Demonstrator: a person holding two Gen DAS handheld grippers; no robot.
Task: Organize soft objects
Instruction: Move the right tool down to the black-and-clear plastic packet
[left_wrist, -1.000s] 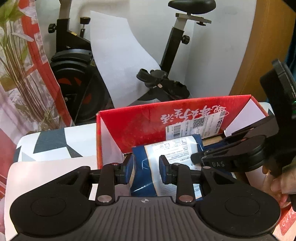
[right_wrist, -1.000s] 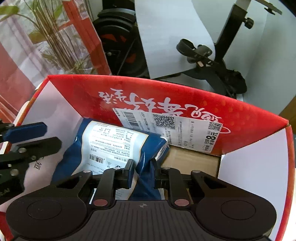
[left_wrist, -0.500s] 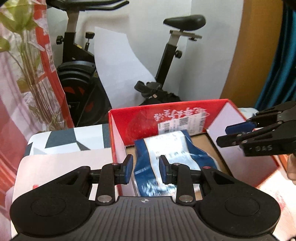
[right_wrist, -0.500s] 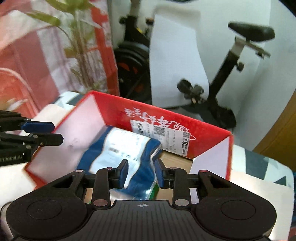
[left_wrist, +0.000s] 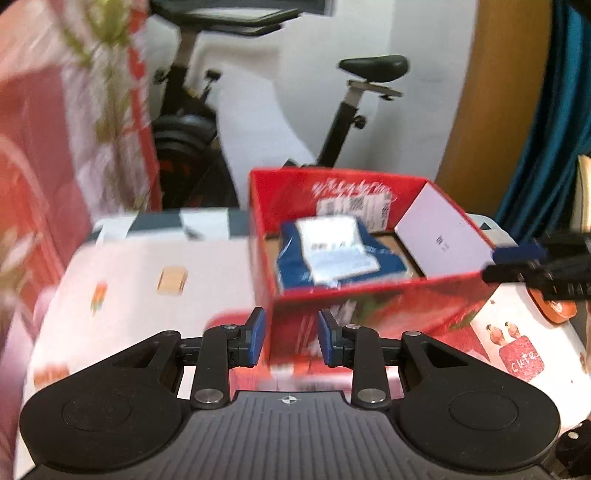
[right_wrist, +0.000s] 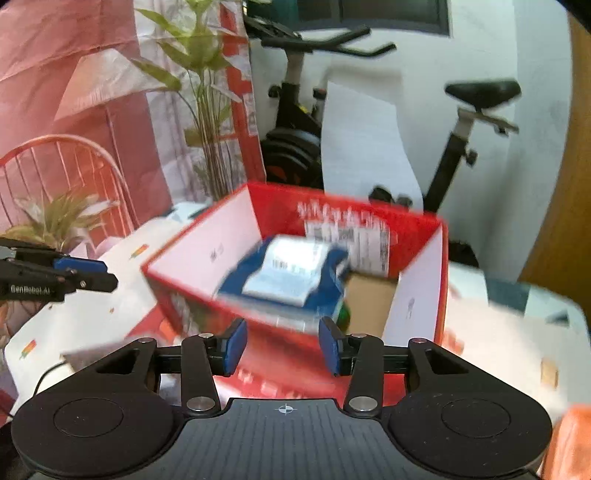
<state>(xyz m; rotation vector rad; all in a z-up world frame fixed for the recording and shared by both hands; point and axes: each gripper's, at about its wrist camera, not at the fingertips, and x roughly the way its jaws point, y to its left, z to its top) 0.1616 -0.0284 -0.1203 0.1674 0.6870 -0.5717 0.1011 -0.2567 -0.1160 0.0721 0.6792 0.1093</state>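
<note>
A blue and white soft pack (left_wrist: 332, 251) lies inside the red cardboard box (left_wrist: 373, 291) on the table, held by neither gripper. In the right wrist view the same pack (right_wrist: 288, 280) rests against the left part of the box (right_wrist: 413, 295). My left gripper (left_wrist: 290, 338) hangs open in front of the box's near wall, with nothing between its blue pads. My right gripper (right_wrist: 282, 347) is also back from the box; its jaws are opening and are empty. Each gripper shows in the other's view: the right gripper (left_wrist: 524, 264) at the right edge, the left gripper (right_wrist: 74, 275) at the left edge.
The table wears a white cloth (left_wrist: 147, 280) with small printed pictures. Behind it stand an exercise bike (right_wrist: 461, 147), a leafy plant (right_wrist: 199, 92) and a red wire chair (right_wrist: 66, 170). An orange object (left_wrist: 554, 308) lies at the table's right edge, near a wooden panel (left_wrist: 498, 92).
Both grippers drew back and up from the box. The right one let go of the blue pack, which now lies in the box, and its jaws widened.
</note>
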